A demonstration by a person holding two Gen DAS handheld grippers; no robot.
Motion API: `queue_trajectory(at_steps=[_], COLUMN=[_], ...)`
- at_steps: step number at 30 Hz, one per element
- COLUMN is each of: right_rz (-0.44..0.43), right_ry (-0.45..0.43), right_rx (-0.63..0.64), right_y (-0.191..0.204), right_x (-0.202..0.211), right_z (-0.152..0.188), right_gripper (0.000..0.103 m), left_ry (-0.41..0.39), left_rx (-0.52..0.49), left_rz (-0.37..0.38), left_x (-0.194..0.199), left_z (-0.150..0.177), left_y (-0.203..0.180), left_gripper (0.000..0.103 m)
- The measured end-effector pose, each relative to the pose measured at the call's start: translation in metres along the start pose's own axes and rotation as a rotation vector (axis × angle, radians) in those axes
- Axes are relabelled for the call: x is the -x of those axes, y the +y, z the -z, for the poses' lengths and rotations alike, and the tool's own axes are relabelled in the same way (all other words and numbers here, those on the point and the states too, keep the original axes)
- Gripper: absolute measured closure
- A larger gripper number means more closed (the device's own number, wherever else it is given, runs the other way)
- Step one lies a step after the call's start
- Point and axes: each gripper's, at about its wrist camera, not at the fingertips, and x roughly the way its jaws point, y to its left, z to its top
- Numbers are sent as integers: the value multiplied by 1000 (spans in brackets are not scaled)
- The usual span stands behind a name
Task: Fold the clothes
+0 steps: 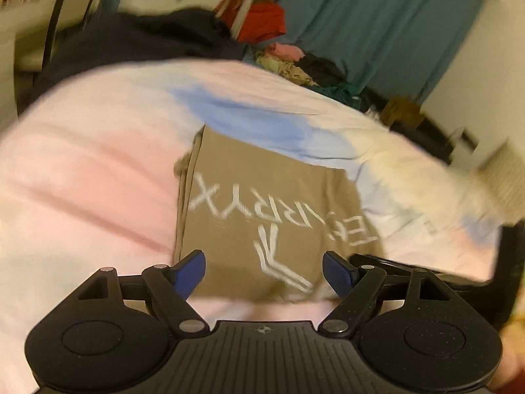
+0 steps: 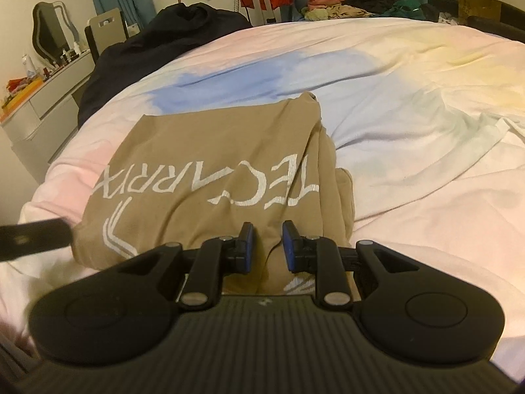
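Note:
A tan T-shirt (image 1: 262, 203) with white lettering lies folded on the bed; it also shows in the right wrist view (image 2: 210, 164). My left gripper (image 1: 264, 272) is open wide and empty, just above the shirt's near edge. My right gripper (image 2: 267, 244) has its jaws narrowly apart around a raised fold of the tan shirt at its near right side. The left gripper's dark body (image 2: 29, 238) shows at the left edge of the right wrist view. The left wrist view is motion-blurred.
The bed cover (image 2: 410, 131) is pink, blue and yellow. A dark garment (image 2: 157, 36) lies at the far left of the bed. A pile of clothes (image 2: 354, 3) lies at the far side. A grey dresser (image 2: 42, 105) stands left.

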Motion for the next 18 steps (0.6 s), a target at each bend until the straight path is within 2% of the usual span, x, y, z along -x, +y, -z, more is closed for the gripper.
queue_trajectory(at_steps=[5, 8, 11, 18], right_rz=[16, 17, 17, 15], right_ry=[2, 1, 1, 0], right_rx=[9, 9, 4, -14], right_y=[5, 6, 5, 4], right_x=[0, 0, 0, 0], right_z=[-1, -1, -1, -3], right_gripper=[80, 80, 80, 79], left_ry=[131, 148, 108, -36], left_rx=[270, 355, 417, 414], left_rz=[72, 107, 141, 294], left_x=[-26, -48, -55, -26], left_z=[4, 3, -1, 3], left_y=[38, 50, 53, 48], left_gripper=[23, 23, 23, 23])
